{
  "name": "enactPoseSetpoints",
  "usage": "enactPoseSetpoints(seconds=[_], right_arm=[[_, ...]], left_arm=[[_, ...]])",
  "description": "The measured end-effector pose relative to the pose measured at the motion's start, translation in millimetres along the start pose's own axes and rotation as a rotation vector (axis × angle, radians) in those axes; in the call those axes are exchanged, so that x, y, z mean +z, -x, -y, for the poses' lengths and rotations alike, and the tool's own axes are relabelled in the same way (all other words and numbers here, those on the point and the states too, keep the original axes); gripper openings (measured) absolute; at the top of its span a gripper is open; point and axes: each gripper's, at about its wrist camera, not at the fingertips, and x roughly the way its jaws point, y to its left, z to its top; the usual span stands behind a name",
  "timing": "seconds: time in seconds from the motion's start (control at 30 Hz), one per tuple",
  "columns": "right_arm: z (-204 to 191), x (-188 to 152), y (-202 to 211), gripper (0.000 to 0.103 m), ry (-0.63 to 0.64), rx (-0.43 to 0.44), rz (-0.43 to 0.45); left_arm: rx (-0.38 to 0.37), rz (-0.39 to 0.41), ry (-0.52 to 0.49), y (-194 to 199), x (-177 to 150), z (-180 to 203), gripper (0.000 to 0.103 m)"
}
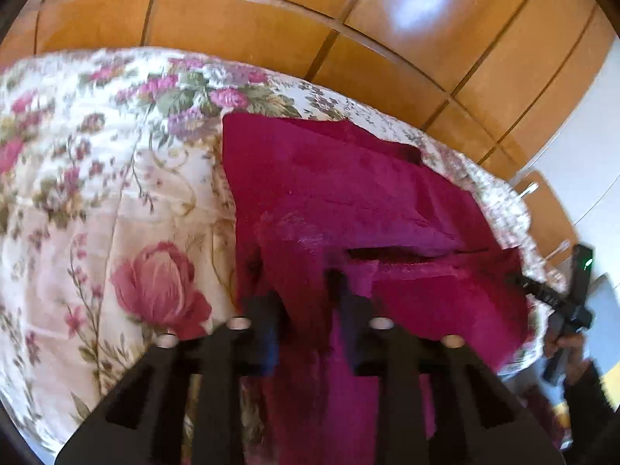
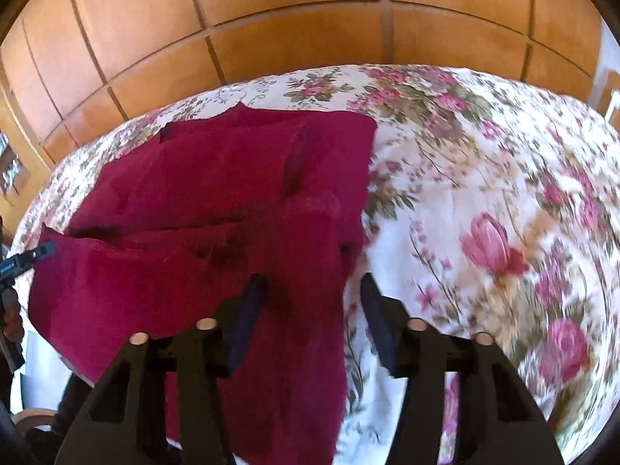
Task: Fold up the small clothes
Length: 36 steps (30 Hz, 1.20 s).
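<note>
A crimson garment (image 1: 329, 178) lies partly folded on a floral bedspread (image 1: 116, 193). In the left wrist view a fold of it rises between the black fingers of my left gripper (image 1: 306, 290), which is shut on the cloth. In the right wrist view the same garment (image 2: 201, 178) spreads to the left, and a strip of it runs down between the jaws of my right gripper (image 2: 310, 283). Those jaws stand open, with the cloth against the left pad only and a wide gap to the right one. The left gripper's tip (image 2: 35, 254) shows at the garment's left corner.
Glossy wooden panels (image 2: 290, 38) rise behind the bed's far edge. The bedspread (image 2: 484, 178) stretches right of the garment. A person's hand (image 1: 569, 348) holding the right gripper shows at the left wrist view's right edge, past the bed's side.
</note>
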Motion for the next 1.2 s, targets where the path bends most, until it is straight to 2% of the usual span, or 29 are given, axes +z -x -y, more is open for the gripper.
enactPoseSetpoints(seconds=[0.03, 0.07, 0.1, 0.13, 0.33, 0.47, 0.57, 0.7, 0.83, 0.93, 1.1, 1.17, 1.2], right_arm=[[-2, 2, -2, 0.039, 0.009, -0.001, 0.003], [-4, 5, -2, 0.034, 0.019, -0.007, 0.011], [-4, 6, -1, 0.017, 0.026, -0.012, 0.015], [-4, 7, 1, 0.007, 0.03, -0.019, 0.016], [-5, 11, 45, 0.006, 0.016, 0.014, 0.083], [-3, 28, 70, 0.006, -0.037, 0.074, 0.146], [3, 54, 66, 0.007, -0.098, 0.111, 0.182], [11, 96, 33, 0.007, -0.141, 0.113, 0.185], [22, 137, -14, 0.007, -0.209, 0.104, 0.159], [30, 152, -51, 0.007, -0.244, 0.068, 0.114], [43, 152, -111, 0.008, -0.299, -0.007, 0.007], [48, 148, -124, 0.02, -0.309, -0.024, -0.014], [50, 145, -127, 0.025, -0.317, -0.023, -0.016]], left_arm=[[0.013, 0.008, -0.015, 1, 1, 3, 0.008], [0.014, 0.017, -0.021, 2, 1, 3, 0.007], [0.016, 0.029, -0.03, 6, 0, 5, 0.007], [0.02, 0.044, -0.044, 11, -1, 7, 0.007], [-0.023, 0.144, -0.086, 58, 0, 20, 0.007], [-0.029, 0.206, -0.11, 74, 17, 28, 0.007], [-0.001, 0.23, -0.125, 65, 40, 29, 0.007], [0.046, 0.234, -0.116, 37, 80, 21, 0.007], [0.098, 0.206, -0.082, -1, 116, 8, 0.007], [0.147, 0.167, -0.07, -34, 136, -1, 0.007], [0.238, 0.051, -0.037, -95, 151, -21, 0.007], [0.296, -0.011, -0.015, -117, 150, -31, 0.008], [0.297, -0.026, -0.01, -123, 150, -34, 0.008]])
